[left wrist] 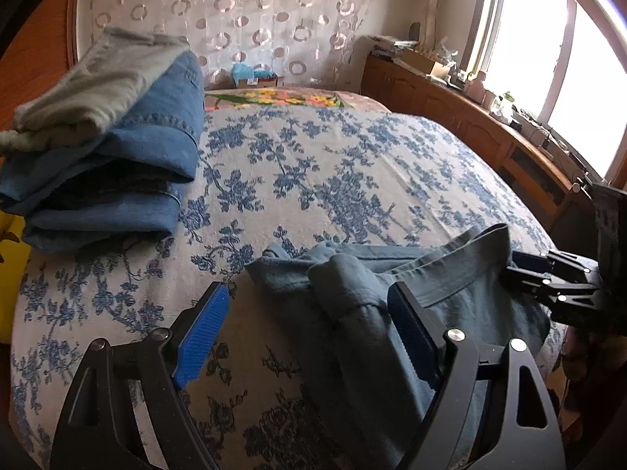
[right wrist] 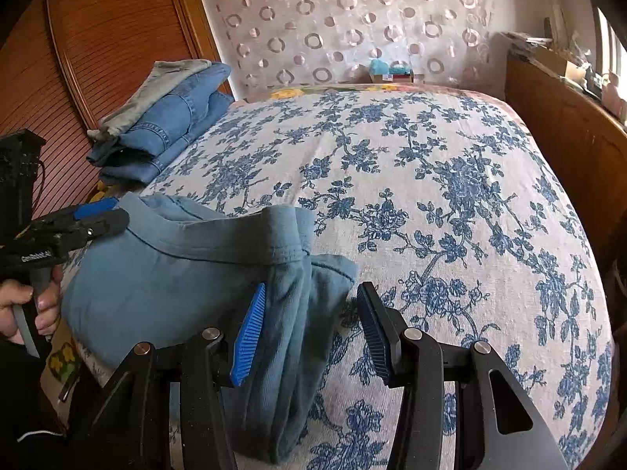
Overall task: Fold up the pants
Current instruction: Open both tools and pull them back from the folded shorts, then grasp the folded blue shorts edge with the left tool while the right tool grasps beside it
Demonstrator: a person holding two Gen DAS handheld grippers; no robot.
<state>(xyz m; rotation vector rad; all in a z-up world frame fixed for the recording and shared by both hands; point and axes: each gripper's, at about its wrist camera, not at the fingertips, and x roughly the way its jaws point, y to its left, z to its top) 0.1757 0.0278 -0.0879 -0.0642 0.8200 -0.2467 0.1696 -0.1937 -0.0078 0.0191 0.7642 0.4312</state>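
On the floral bedspread (right wrist: 431, 196), teal pants (right wrist: 176, 274); left claw (left wrist: 309, 337) wide, empty; right claw (right wrist: 309, 337) half-open, gripping nothing.

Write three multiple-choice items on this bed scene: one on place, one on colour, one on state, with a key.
1. Where is the stack of folded clothes?
A. far left of the bed, by the wooden wall
B. under the window
C. on the floor

2. What colour is the bedspread print?
A. red
B. blue
C. green

3. How is the left gripper?
A. shut on the pants
B. open
C. out of view

Key: 1 A, it sits beside the wood panelling; 2 B, blue flowers on pale cloth; 3 B, its pads stand wide apart beside the grey-blue pants.
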